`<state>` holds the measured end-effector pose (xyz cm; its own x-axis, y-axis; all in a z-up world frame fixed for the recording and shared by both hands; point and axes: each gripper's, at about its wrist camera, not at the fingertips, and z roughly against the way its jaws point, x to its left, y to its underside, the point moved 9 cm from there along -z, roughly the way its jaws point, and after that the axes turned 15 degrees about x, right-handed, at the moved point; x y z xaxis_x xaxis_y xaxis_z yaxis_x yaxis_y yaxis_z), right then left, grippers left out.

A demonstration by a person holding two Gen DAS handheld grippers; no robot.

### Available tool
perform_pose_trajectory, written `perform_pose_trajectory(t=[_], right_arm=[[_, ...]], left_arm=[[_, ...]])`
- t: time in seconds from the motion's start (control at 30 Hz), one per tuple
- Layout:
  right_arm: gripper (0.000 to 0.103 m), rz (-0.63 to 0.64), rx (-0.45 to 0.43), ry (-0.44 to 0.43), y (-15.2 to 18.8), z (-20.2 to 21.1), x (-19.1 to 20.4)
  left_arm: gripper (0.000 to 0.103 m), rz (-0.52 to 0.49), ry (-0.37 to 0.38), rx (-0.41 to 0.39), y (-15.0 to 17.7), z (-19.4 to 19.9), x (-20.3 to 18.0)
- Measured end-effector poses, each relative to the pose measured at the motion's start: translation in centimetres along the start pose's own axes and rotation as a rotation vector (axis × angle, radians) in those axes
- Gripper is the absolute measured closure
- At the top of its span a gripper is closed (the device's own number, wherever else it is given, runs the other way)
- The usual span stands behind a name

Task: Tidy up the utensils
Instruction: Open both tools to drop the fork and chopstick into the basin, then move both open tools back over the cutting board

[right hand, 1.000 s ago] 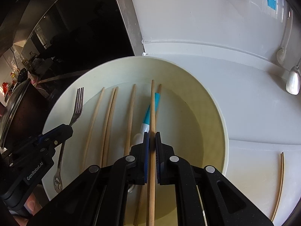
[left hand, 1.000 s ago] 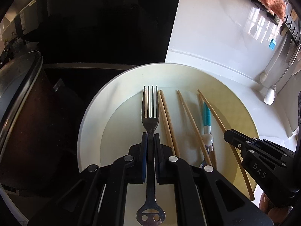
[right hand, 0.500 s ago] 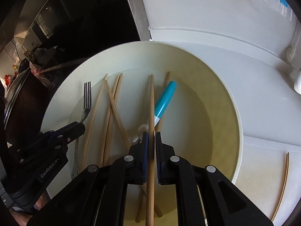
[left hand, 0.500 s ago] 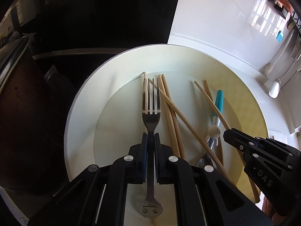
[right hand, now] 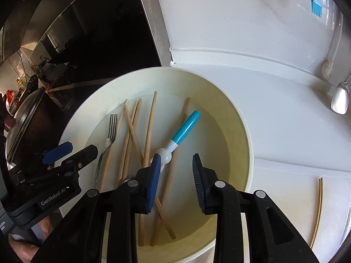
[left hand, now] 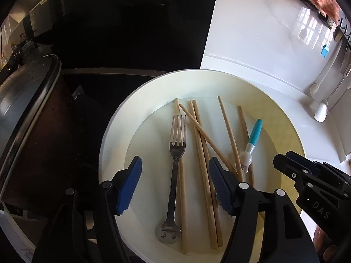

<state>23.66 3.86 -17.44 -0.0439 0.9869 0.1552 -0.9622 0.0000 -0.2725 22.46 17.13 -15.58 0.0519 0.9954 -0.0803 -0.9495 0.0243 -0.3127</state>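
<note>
A cream plate [left hand: 223, 81] [right hand: 219, 92] holds a metal fork [left hand: 175, 160] [right hand: 110, 135], several wooden chopsticks [left hand: 198, 135] [right hand: 149, 129] and a teal-handled utensil [left hand: 254, 134] [right hand: 184, 129]. My left gripper [left hand: 174, 167] is open above the fork, empty. My right gripper [right hand: 175, 164] is open over a chopstick, empty. Each gripper shows in the other's view: the right [left hand: 307, 175] and the left [right hand: 65, 153].
A dark pot with a lid [left hand: 26, 100] [right hand: 24, 118] stands left of the plate on the black hob. A single chopstick [right hand: 317, 210] lies on the white counter at right. A spoon [right hand: 340, 96] hangs by the white wall.
Both grippers opened. The left let go of the fork and the right let go of a chopstick; both now lie on the plate. The grippers rose slightly.
</note>
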Motion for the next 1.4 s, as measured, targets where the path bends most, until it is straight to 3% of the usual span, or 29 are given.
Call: perform_pose_trajectory(t=[0.13, 0.4, 0.73, 1.1, 1.4], right_arm=[[0.067, 0.007, -0.025, -0.009, 0.6, 1.5, -0.2], [0.067, 0.021, -0.071, -0.023, 2.4, 4.6, -1.0], [0.059, 0.030, -0.107, -0.038, 6.8, 9.0, -3.9], [0.056, -0.074, -0.128, 0.018, 14.5, 13.1, -14.8], [0.056, -0.134, -0.116, 0.062, 19.7, 12.9, -23.5]], left_arm=[[0.029, 0.027, -0.010, -0.010, 0.6, 1.3, 0.2], [0.021, 0.058, -0.039, -0.026, 2.0, 3.8, -0.3], [0.010, 0.066, -0.054, -0.061, 5.0, 8.3, -4.0], [0.006, 0.015, -0.026, -0.061, 9.9, 10.2, -12.6], [0.006, 0.011, -0.006, -0.035, 14.1, 9.1, -19.4]])
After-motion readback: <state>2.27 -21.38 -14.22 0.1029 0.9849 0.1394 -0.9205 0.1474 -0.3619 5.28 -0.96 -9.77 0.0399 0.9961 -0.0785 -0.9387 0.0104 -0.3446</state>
